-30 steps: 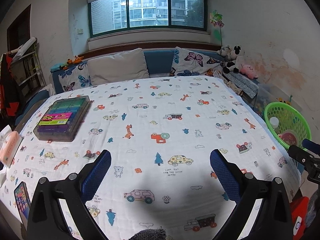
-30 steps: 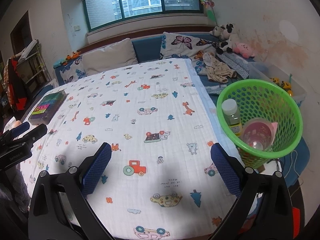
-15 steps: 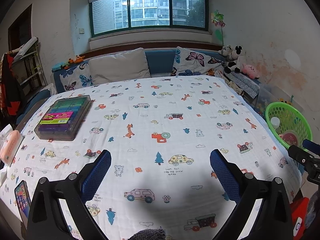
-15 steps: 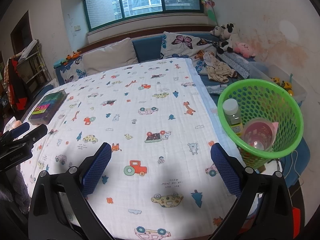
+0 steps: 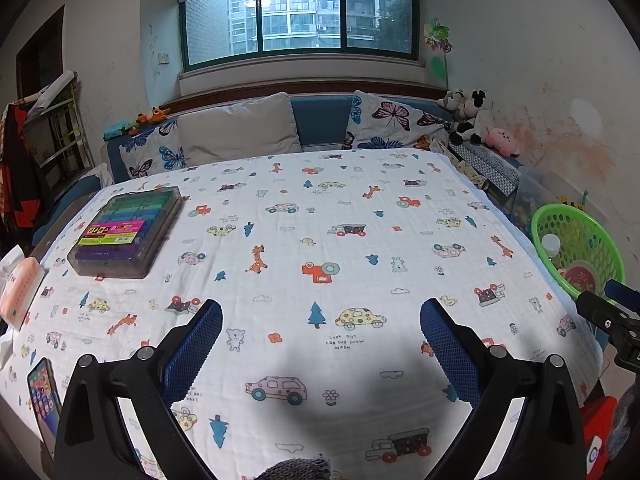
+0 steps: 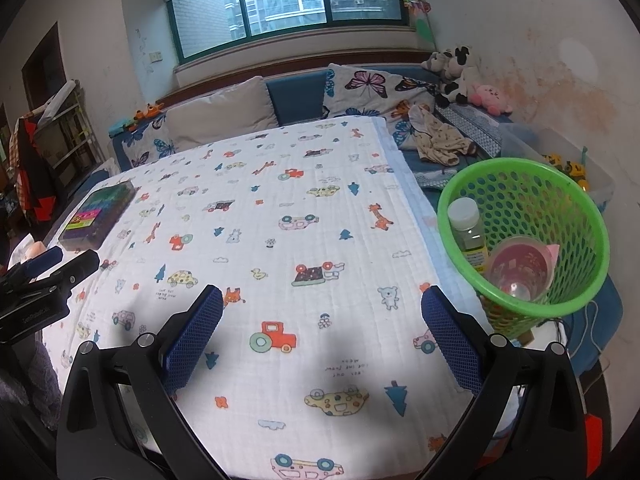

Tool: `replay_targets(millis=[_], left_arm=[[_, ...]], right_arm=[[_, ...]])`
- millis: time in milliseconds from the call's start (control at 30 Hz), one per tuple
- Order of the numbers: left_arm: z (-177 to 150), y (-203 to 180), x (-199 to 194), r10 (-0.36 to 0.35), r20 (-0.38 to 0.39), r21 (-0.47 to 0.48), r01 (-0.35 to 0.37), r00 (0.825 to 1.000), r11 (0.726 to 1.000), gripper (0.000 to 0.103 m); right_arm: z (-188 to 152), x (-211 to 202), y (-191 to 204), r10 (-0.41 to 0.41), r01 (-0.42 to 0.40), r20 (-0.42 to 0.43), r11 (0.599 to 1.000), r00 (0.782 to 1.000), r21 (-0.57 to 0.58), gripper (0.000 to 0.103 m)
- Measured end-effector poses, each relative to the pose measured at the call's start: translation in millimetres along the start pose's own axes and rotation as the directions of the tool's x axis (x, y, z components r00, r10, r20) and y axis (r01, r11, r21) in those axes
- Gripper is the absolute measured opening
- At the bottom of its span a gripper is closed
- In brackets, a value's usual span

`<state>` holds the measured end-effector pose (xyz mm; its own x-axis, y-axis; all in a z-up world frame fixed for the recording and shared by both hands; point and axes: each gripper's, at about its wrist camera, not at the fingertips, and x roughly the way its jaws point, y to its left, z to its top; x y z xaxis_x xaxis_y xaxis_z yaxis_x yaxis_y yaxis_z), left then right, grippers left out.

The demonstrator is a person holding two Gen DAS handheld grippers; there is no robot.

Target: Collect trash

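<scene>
A green mesh basket point(image 6: 576, 300) stands beside the right edge of the table; it also shows in the left wrist view point(image 5: 600, 240). Inside it are a clear bottle point(image 6: 470, 236) with a white cap and a pink cup point(image 6: 520, 272). My left gripper point(image 5: 320, 344) is open and empty above the near part of the patterned tablecloth point(image 5: 320, 220). My right gripper point(image 6: 322, 336) is open and empty above the cloth's near right part, left of the basket.
A clear case of coloured markers point(image 5: 124, 232) lies at the table's left. A pink tissue pack point(image 5: 18, 292) and a phone point(image 5: 44, 396) lie at the left edge. Cushions and plush toys point(image 5: 468, 116) line the sofa behind. A red object point(image 5: 596, 436) sits low at the right.
Both grippers have barely moved. The left wrist view has pulled back and risen slightly, so the marker case and basket sit a little farther off.
</scene>
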<state>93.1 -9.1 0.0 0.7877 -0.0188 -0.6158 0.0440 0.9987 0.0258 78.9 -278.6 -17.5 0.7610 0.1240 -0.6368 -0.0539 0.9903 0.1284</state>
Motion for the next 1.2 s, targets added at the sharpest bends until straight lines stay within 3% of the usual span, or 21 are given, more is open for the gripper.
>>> replay_targets(millis=[1200], left_arm=[[2.4, -3.9, 3.2, -0.005, -0.006, -0.002, 0.005, 1.000, 1.000, 0.096]], right_arm=[[0.8, 5.7, 2.6, 0.015, -0.015, -0.013, 1.000, 1.000, 0.003, 0.099]])
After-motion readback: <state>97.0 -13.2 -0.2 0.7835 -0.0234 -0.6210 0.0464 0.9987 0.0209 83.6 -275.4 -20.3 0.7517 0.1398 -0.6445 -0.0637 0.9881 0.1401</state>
